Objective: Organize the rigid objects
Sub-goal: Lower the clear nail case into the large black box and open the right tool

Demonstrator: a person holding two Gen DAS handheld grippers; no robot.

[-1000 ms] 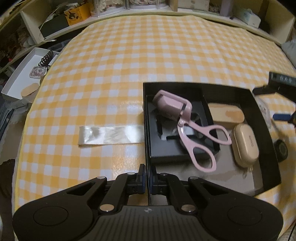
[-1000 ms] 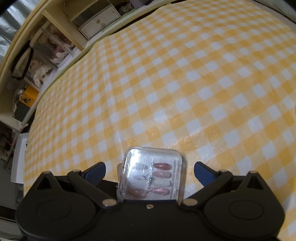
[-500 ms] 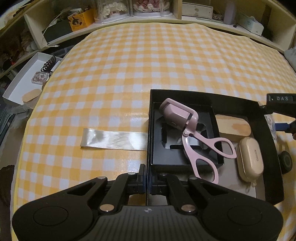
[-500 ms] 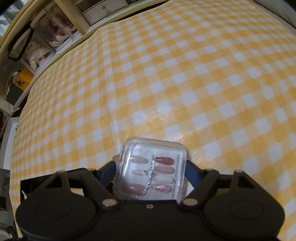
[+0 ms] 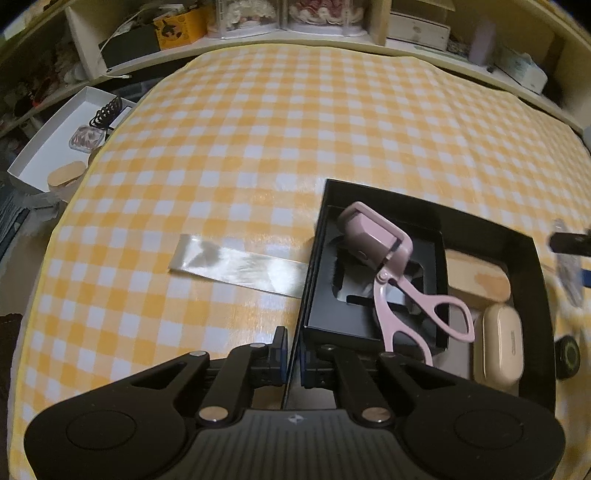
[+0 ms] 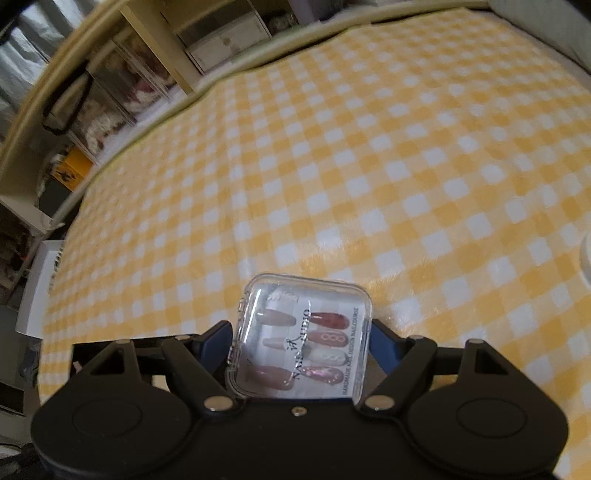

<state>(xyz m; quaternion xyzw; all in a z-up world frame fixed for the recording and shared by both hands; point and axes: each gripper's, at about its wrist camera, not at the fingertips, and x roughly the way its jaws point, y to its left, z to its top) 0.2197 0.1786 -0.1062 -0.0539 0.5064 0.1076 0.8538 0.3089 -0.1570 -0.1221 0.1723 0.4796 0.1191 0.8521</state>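
A: State of the left gripper (image 5: 291,350)?

B: Pinched tight on the near-left wall of the black tray (image 5: 532,295). The wall edge runs up between the two pads.

A: Tray contents?

B: A smaller black insert (image 5: 321,295) fills the left part. A pink eyelash curler (image 5: 391,269) lies across it, head at the far end, loop handles pointing near and right. Right of the insert: a tan oval block (image 5: 480,277) at the far side, and a beige earbud case (image 5: 498,343) just nearer than it.

A: Tray position?

B: On the yellow checked tablecloth (image 5: 258,147), right of centre in the left wrist view. A clear tape strip (image 5: 236,266) lies flat on the cloth to its left, its right end meeting the tray wall.

A: Right gripper (image 6: 299,339)?

B: Clamped on a clear nail box (image 6: 299,332), one blue pad against each side. The box holds press-on nails and a printed card, and is tilted slightly. Cloth only lies beyond it.

A: Anything past the table?

B: A white box (image 5: 55,147) off the far-left table edge, holding small items. Shelves (image 5: 295,18) run along the far side.
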